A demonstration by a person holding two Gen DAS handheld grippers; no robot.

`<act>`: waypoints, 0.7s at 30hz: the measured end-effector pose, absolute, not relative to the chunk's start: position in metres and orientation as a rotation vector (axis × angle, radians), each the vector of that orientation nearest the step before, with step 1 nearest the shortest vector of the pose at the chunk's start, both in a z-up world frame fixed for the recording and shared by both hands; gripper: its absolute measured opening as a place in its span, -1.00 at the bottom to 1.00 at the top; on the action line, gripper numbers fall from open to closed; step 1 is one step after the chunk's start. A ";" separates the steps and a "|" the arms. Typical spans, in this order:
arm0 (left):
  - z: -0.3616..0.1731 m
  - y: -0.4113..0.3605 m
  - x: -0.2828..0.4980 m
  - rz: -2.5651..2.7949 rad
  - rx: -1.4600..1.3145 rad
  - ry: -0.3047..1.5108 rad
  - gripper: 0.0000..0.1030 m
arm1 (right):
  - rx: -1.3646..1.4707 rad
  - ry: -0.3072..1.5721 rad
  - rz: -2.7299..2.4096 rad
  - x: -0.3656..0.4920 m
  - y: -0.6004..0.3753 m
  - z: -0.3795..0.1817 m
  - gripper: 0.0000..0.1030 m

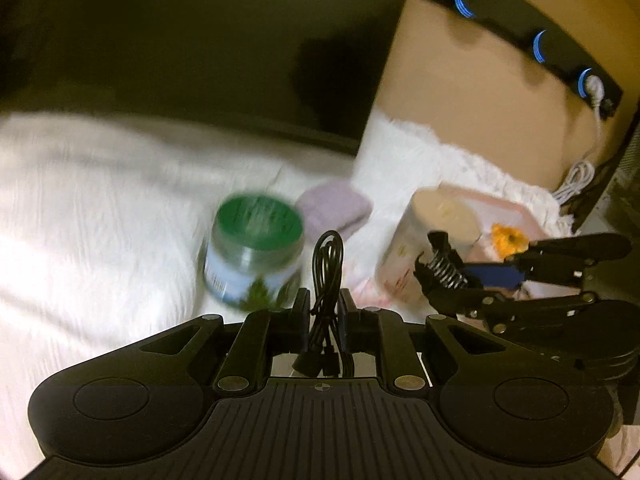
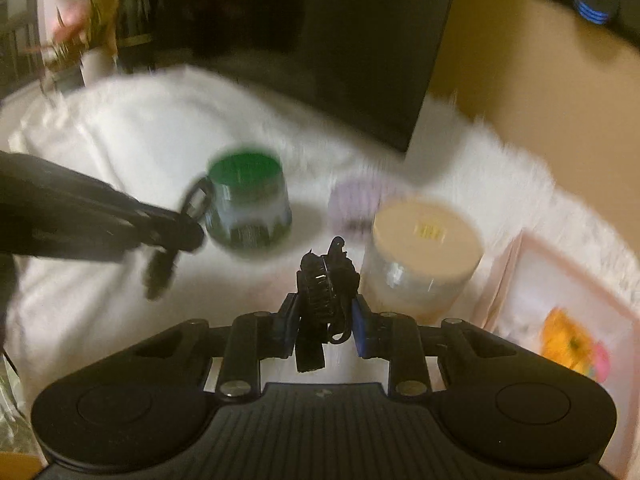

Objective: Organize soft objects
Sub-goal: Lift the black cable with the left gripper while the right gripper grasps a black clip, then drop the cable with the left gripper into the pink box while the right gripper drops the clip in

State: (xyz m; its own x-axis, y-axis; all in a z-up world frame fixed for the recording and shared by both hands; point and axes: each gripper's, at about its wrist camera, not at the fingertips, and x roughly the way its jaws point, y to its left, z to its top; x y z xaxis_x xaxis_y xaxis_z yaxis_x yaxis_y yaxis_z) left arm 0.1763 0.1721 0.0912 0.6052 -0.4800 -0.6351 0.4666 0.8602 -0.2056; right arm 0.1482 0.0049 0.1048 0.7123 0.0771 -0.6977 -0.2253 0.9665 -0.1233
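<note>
The left gripper (image 1: 323,312) pinches one coiled black cable (image 1: 328,280), long axis pointing forward, away from the camera. The right gripper (image 2: 325,328) pinches one black hair claw clip (image 2: 320,288), upright between the fingers. Two jars stand on the white bedding (image 1: 100,200): one green-lidded jar (image 1: 254,256), one cream-lidded jar (image 2: 420,256). One lilac folded cloth (image 1: 334,210) lies between them.

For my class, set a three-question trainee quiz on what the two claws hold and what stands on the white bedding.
1. True or false: the left claw is shut on a coiled black cable.
2. What does the right claw grip? A) black hair clip B) lilac cloth C) orange toy
3. Fill in: the jar nearest the left claw has a ____ lid.

Key: 1 true. 2 A, the black hair clip. 3 green. The lilac cloth lies untouched on the white bedding, behind the jars.
</note>
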 end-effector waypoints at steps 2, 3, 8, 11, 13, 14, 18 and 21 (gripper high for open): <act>0.108 0.166 0.181 -0.558 0.005 0.709 -0.67 | -0.204 0.721 0.169 0.150 0.004 0.123 -0.48; 0.115 0.163 0.184 -0.559 0.019 0.695 -0.67 | -0.199 0.703 0.168 0.151 0.003 0.132 -0.48; 0.150 0.145 0.205 -0.552 0.073 0.634 -0.67 | -0.149 0.650 0.146 0.160 -0.012 0.173 -0.48; 0.164 0.133 0.218 -0.560 0.052 0.616 -0.67 | -0.142 0.592 0.106 0.157 -0.029 0.198 -0.48; 0.172 0.119 0.224 -0.582 0.031 0.609 -0.67 | -0.140 0.558 0.070 0.150 -0.045 0.211 -0.48; 0.176 0.109 0.226 -0.602 0.023 0.605 -0.67 | -0.138 0.544 0.051 0.147 -0.055 0.218 -0.48; 0.181 0.060 0.225 -0.693 0.029 0.601 -0.67 | -0.148 0.490 -0.060 0.129 -0.100 0.235 -0.48; 0.179 0.015 0.219 -0.783 0.040 0.617 -0.67 | -0.114 0.484 -0.135 0.118 -0.140 0.241 -0.48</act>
State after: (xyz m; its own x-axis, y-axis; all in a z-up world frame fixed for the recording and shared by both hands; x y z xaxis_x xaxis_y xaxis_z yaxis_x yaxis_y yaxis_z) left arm 0.2194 0.0155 0.1794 0.5427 -0.6481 -0.5343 0.6710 0.7171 -0.1884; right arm 0.1177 -0.1397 0.2413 0.8763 -0.1562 -0.4557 0.1020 0.9847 -0.1414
